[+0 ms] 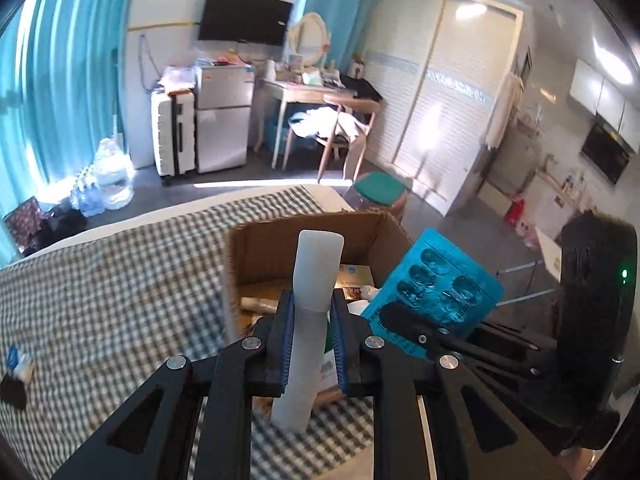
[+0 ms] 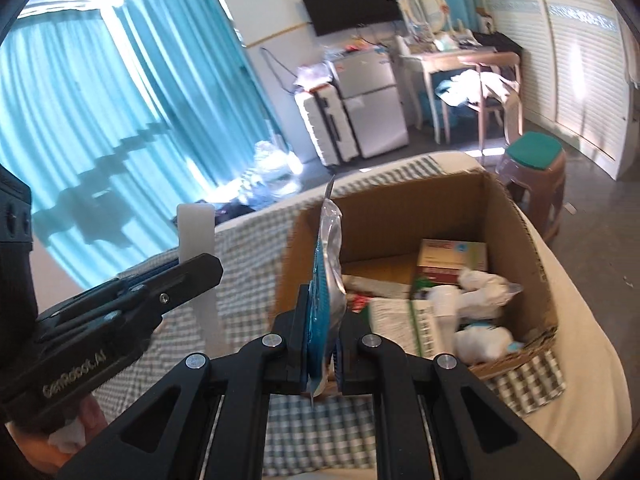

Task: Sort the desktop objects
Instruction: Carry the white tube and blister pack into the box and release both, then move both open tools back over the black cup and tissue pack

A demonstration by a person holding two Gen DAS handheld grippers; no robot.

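Observation:
My left gripper is shut on a white tube and holds it upright just in front of an open cardboard box. My right gripper is shut on a teal blister pack, held edge-on above the box's near left corner. The blister pack also shows in the left wrist view, to the right of the tube. The white tube shows in the right wrist view, held by the left gripper. The box holds medicine cartons, tubes and white packets.
The box stands on a checked cloth over a bed. Small items lie on the cloth at far left. A stool with a green seat stands beyond the box. A fridge, suitcase, desk and chair stand at the far wall.

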